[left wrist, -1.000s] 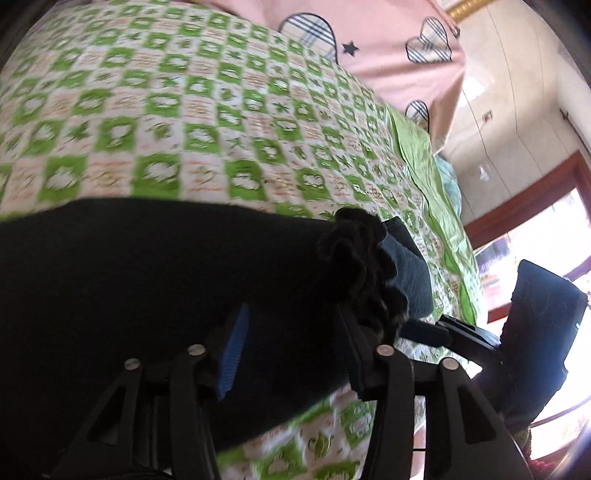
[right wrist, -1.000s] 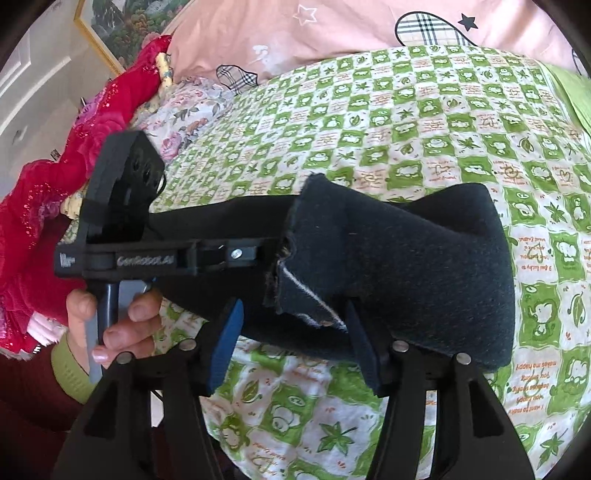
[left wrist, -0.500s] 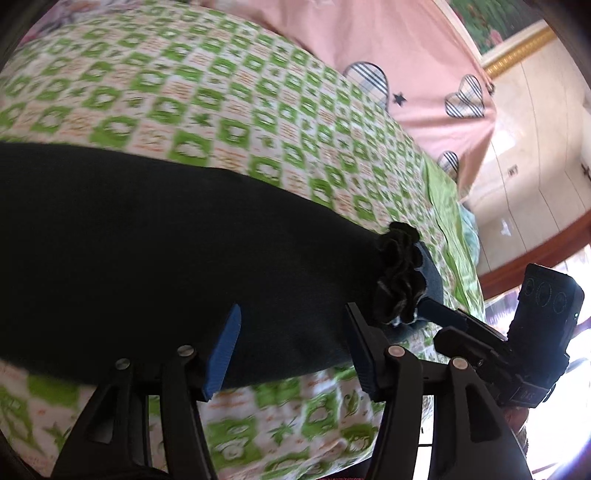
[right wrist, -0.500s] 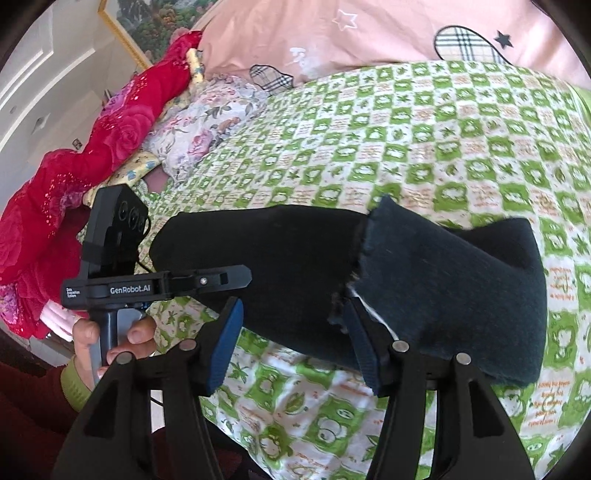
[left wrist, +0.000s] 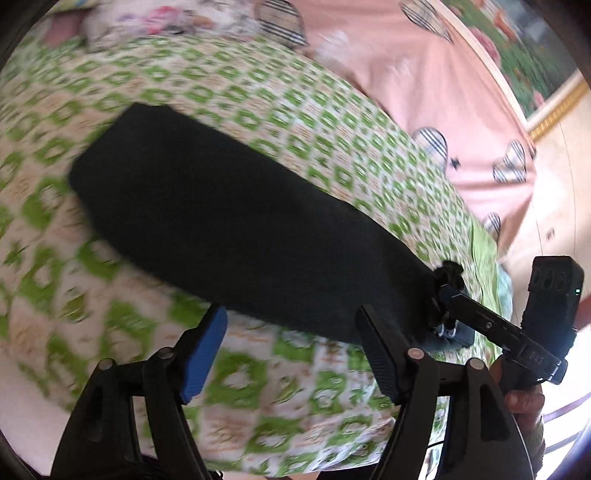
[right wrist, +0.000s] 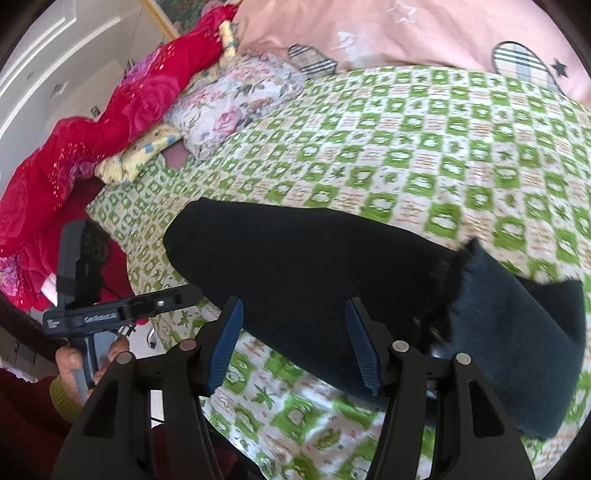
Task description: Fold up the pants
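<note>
The dark pants (left wrist: pixel 236 225) lie folded lengthwise on the green checkered bedsheet (left wrist: pixel 325 125). In the right wrist view they (right wrist: pixel 314 273) stretch from centre left to lower right, with a frayed hem over a bluish part (right wrist: pixel 517 339). My left gripper (left wrist: pixel 291 354) is open and empty, just short of the pants' near edge. My right gripper (right wrist: pixel 295 343) is open and empty at the near edge. Each gripper shows in the other's view: the right gripper (left wrist: pixel 491 328) by the frayed end, the left gripper (right wrist: pixel 122 314) at the bed's left side.
A pink quilt (right wrist: pixel 406 33) with plaid hearts lies at the far side of the bed. A red blanket (right wrist: pixel 92 122) and floral pillows (right wrist: pixel 236 99) are piled at the left. The bed's front edge (left wrist: pixel 258 469) runs just below the grippers.
Both grippers have pulled back and up from the pants. The right gripper has let go of the frayed hem, which now lies flat on the pants. The left wrist view is blurred by motion.
</note>
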A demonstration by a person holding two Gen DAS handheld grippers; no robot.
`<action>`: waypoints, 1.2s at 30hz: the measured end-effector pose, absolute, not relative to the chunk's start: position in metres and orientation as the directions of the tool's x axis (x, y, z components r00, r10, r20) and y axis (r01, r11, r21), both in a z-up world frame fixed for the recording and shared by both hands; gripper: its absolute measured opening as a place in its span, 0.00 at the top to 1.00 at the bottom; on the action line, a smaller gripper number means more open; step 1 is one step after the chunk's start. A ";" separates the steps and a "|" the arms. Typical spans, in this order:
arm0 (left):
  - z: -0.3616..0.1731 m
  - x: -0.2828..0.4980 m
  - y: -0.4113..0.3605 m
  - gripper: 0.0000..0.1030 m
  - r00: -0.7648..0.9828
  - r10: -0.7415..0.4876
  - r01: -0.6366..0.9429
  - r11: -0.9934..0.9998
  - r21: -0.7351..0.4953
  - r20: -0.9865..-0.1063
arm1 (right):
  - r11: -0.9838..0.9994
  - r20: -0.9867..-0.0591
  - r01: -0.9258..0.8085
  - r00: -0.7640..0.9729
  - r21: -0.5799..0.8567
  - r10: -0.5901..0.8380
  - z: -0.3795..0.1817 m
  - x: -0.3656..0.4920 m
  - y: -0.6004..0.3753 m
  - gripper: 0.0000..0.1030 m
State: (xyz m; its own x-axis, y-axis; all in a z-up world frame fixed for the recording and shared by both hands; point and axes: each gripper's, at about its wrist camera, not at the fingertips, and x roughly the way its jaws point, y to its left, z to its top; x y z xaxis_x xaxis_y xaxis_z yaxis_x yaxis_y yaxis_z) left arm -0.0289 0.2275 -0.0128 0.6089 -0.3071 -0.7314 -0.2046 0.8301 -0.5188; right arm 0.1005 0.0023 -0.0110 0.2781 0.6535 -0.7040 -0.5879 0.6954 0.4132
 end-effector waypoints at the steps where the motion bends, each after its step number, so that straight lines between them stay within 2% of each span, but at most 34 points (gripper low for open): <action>1: -0.013 -0.033 0.234 0.27 0.617 -0.298 -0.222 0.822 -0.525 -0.728 | 0.689 -0.710 -0.596 0.264 0.413 0.653 -0.012 0.103 0.009 0.41; 5: -0.015 -0.046 0.261 0.24 0.641 -0.258 -0.295 0.786 -0.543 -0.723 | 0.663 -0.726 -0.639 0.230 0.389 0.648 -0.012 0.111 0.038 0.37; 14: -0.029 -0.043 0.292 0.24 0.622 -0.227 -0.405 0.726 -0.556 -0.750 | 0.552 -0.748 -0.756 0.127 0.352 0.651 -0.003 0.133 0.102 0.36; 36: -0.050 -0.004 0.324 0.24 0.608 -0.242 -0.478 0.649 -0.592 -0.756 | 0.296 -0.788 -0.880 -0.130 0.371 0.601 -0.018 0.198 0.241 0.34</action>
State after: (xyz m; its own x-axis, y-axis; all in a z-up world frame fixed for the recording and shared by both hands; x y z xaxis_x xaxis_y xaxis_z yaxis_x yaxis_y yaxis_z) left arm -0.0041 0.3236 -0.0503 0.6085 -0.2421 -0.7558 -0.4776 0.6489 -0.5924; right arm 0.1985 0.2413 -0.0175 -0.1299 0.6013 -0.7884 -0.8802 0.2962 0.3710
